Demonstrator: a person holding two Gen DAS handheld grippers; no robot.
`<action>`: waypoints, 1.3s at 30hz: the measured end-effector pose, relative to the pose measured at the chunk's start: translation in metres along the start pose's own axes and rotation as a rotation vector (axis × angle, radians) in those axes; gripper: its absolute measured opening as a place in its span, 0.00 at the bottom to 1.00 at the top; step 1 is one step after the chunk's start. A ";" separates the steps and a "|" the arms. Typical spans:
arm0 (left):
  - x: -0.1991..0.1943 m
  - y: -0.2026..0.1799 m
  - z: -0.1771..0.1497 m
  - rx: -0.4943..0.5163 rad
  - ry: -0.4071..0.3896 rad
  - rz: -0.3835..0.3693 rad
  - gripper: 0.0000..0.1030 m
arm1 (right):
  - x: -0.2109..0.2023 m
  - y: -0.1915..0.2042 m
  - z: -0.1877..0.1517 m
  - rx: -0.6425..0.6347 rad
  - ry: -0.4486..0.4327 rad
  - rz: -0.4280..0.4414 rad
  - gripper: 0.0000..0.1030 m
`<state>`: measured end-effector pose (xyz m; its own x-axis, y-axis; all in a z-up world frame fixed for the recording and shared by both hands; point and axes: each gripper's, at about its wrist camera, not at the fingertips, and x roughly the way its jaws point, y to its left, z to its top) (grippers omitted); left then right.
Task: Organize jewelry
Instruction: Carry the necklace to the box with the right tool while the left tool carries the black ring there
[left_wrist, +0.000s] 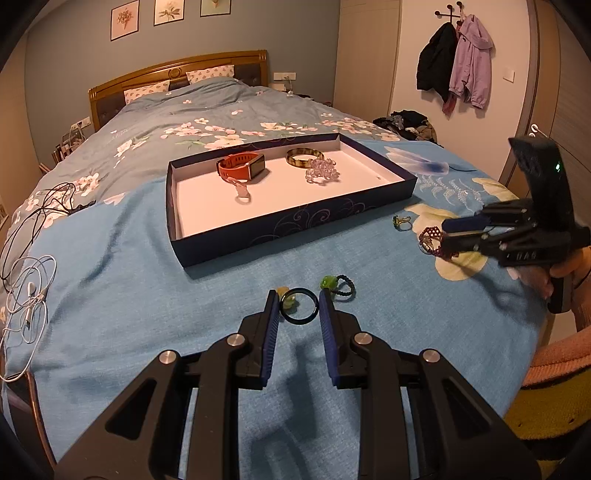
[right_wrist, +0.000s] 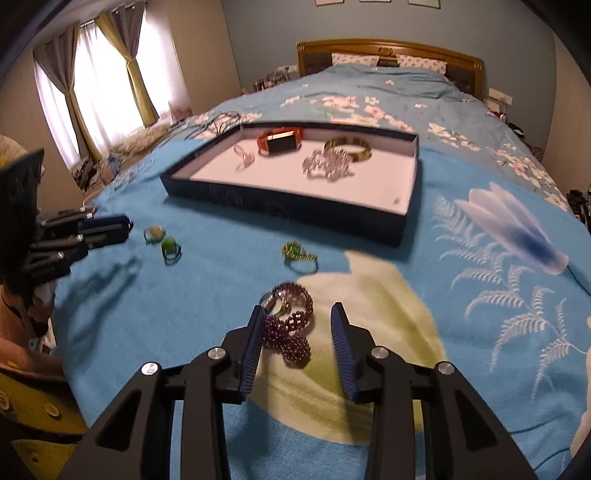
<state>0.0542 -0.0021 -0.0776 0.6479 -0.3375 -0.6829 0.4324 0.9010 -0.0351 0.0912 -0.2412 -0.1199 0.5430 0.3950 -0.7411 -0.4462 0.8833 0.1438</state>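
A dark blue tray (left_wrist: 295, 236) with a white floor lies on the blue bedspread. It holds an orange watch (left_wrist: 240, 166), a tortoiseshell bangle (left_wrist: 304, 155), a clear bead bracelet (left_wrist: 321, 171) and a small clear ring (left_wrist: 242, 192). My left gripper (left_wrist: 298, 308) hangs just above the bed, shut on a dark ring (left_wrist: 300, 320). Loose on the bed lie a yellow-bead ring (right_wrist: 154, 232), a green-bead ring (right_wrist: 170, 248) and a gold-green ring (right_wrist: 299, 253). My right gripper (right_wrist: 297, 310) is open. A maroon bead bracelet (right_wrist: 291, 325) lies on the bed between its fingers, close to the left pad.
Black and white cables (left_wrist: 29, 295) lie tangled at the bed's left edge. A hand (left_wrist: 554, 273) holds the right gripper (left_wrist: 454, 229) at the bed's right side. Coats (left_wrist: 458, 62) hang on the far wall above a clothes pile (left_wrist: 406, 123).
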 end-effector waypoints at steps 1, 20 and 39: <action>0.000 0.000 0.000 -0.001 0.000 0.002 0.22 | 0.001 0.000 -0.001 0.006 -0.003 0.009 0.30; 0.000 -0.001 0.011 0.006 -0.029 -0.005 0.22 | -0.038 0.006 0.021 -0.012 -0.145 0.035 0.04; 0.006 0.001 0.045 0.034 -0.087 0.010 0.22 | -0.049 0.007 0.055 -0.037 -0.238 0.038 0.04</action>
<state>0.0866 -0.0156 -0.0486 0.7040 -0.3521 -0.6168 0.4453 0.8954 -0.0029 0.1006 -0.2405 -0.0467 0.6757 0.4800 -0.5595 -0.4930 0.8585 0.1411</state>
